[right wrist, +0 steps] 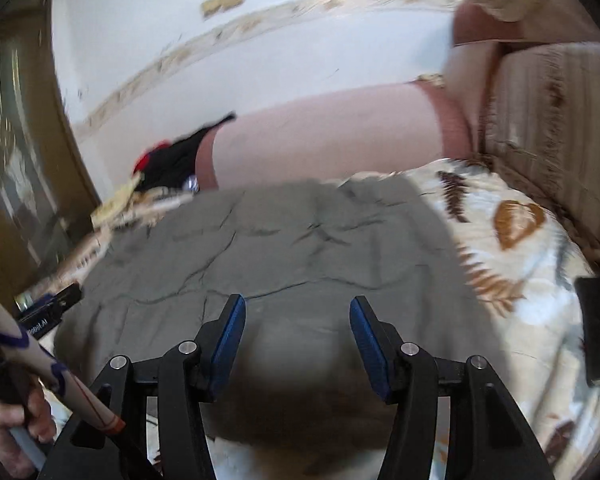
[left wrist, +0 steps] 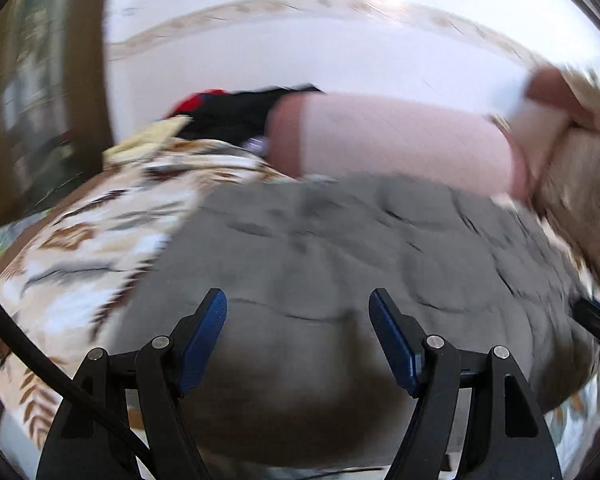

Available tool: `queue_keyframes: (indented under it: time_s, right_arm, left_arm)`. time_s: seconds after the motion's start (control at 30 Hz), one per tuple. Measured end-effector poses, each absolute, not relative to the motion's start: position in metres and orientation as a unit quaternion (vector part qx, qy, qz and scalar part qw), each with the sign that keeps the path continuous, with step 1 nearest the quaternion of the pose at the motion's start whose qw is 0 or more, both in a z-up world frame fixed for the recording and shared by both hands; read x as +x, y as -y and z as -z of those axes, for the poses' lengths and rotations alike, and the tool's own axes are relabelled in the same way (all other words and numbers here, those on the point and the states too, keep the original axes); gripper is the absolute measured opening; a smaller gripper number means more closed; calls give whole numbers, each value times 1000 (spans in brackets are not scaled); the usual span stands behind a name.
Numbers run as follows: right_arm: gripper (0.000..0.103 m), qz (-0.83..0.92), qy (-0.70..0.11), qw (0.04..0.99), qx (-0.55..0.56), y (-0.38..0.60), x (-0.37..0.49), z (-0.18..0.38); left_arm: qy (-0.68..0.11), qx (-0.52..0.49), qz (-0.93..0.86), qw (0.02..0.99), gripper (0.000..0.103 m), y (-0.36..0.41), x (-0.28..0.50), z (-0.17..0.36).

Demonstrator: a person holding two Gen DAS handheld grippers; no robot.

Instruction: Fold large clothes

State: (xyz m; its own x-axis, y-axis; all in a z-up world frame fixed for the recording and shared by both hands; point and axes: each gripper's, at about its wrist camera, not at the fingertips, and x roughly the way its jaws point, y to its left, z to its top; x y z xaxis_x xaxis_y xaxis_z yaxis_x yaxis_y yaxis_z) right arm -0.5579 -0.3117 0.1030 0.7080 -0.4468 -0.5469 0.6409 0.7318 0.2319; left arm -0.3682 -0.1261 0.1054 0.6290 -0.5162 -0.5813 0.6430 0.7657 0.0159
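A large grey garment [left wrist: 320, 240] lies spread and creased on a leaf-patterned bedcover [left wrist: 80, 248]. My left gripper [left wrist: 297, 296] hovers over its near part, open, with only cloth below and nothing between the blue pads [left wrist: 204, 340]. In the right wrist view the same grey garment [right wrist: 280, 232] fills the middle. My right gripper [right wrist: 298, 301] stands open above it, and its blue pads [right wrist: 370, 348] hold nothing. Both views are blurred by motion.
A long pink bolster [right wrist: 320, 132] lies across the far side, with black and red clothes [right wrist: 172, 160] at its left end. A beige padded headboard [right wrist: 548, 120] rises at right. A wooden door [right wrist: 20, 160] stands at left. A person's hand [right wrist: 4, 424] shows at lower left.
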Motion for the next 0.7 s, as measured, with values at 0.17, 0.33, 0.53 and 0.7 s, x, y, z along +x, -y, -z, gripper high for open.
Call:
queue_keyframes:
  time_s: [0.17, 0.33, 0.53, 0.7]
  right_arm:
    - [60, 297, -293, 891, 180, 317, -515, -68]
    - [62, 299, -304, 891, 158, 319, -506, -43]
    - [62, 300, -302, 893, 148, 318, -503, -41]
    - [60, 297, -286, 897, 158, 314, -514, -53]
  left_arm:
    - [-311, 159, 321, 880, 74, 158, -365, -70]
    - [-296, 166, 315, 886, 77, 164, -359, -54]
    - [-288, 165, 309, 891, 77, 167, -361, -48]
    - [-289, 162, 311, 891, 77, 168, -361, -49]
